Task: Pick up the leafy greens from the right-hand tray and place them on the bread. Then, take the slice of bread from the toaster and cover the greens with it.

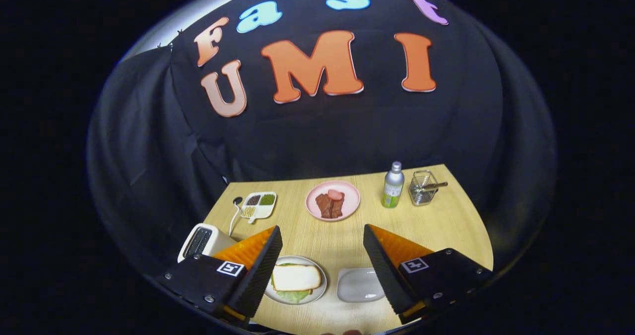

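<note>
Pink plate (353, 202) sits mid-table toward 12 o'clock, carrying reddish-brown meat slices (331, 204) piled near its centre. At about 10 o'clock from it, near the far-left table corner, a small white divided dish (257, 213) holds dark, green and pale portions in separate compartments; contents too small to name. A white cable (233, 218) runs just beside that dish. At 3 o'clock from the pink plate stands an upright silver bottle (393, 184) with a green label. Just beside the bottle, further toward 3 o'clock, a clear glass container (422, 188) with a metal utensil resting in it. All on a light wood table (446, 226).
</note>
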Motion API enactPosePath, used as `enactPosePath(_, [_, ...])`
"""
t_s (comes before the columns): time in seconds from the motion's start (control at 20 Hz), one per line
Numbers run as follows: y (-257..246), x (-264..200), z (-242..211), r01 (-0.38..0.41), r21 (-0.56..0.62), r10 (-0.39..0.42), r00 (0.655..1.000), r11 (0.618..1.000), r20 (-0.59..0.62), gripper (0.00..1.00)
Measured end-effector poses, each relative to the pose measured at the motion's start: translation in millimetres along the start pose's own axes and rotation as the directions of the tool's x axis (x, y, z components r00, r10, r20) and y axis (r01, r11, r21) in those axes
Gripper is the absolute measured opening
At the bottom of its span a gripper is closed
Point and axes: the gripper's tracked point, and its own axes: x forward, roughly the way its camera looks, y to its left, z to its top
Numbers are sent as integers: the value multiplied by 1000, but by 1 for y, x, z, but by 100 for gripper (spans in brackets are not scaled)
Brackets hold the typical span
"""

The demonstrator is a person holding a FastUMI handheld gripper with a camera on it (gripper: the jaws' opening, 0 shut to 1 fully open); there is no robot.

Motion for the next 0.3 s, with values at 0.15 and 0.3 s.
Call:
enactPosePath(0.15, [-16, -23, 13, 60, -28, -57, 993, 998, 105, 98])
enactPosePath(0.3, [-31, -42, 22, 130, -64, -115, 974, 990, 198, 98])
